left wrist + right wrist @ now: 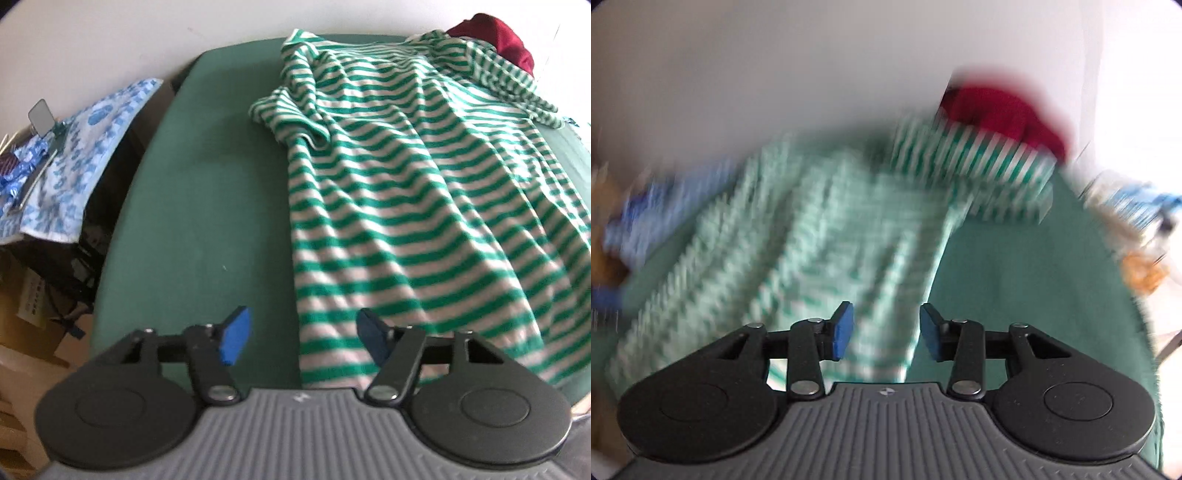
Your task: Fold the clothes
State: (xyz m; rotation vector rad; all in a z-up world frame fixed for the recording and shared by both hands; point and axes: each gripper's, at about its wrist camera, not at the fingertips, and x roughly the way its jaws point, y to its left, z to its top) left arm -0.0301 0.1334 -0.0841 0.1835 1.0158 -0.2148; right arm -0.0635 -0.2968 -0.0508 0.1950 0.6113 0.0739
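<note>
From the right wrist nearly everything smears: the striped garment point(798, 236) is a pale green wash, its stripes sharp only on one sleeve. Blue point(646, 218) and orange point(1145, 273) shapes at either side are too streaked to name. From the left wrist, the garment runs off the right edge, and a dark red cloth point(498, 37) is half covered behind it.

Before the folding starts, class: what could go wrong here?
1. The striped shirt lies wrinkled, its left sleeve bunched; a fold now may set creases.
2. Its far sleeve overlaps the red garment, which could drag along.
3. Both the left gripper and the right gripper are open, holding nothing.
</note>
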